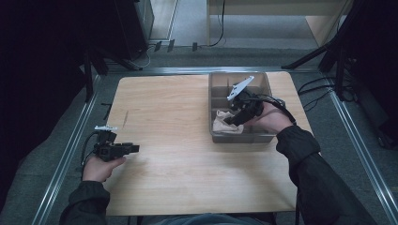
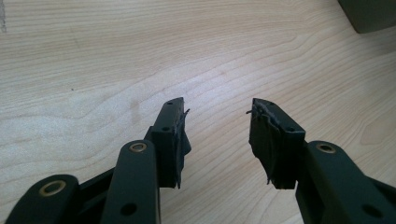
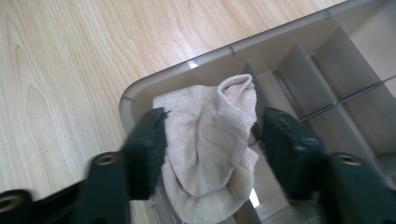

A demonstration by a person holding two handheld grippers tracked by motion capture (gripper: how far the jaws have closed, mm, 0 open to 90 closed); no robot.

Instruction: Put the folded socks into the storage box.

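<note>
right gripper (image 3: 212,135) over near-left corner compartment of grey divided bin (image 3: 205,58), tilted down at beige knit sock (image 3: 210,154). jaws roughly half apart, either side of sock; pads look clear of cloth, though motion blur makes contact hard to judge. sock crumpled, draped over divider, inside bin (image 1: 265,79) at table's (image 1: 187,178) far right. left gripper (image 2: 217,135) low over bare wood at table's left edge, jaws about half apart, nothing between.
</note>
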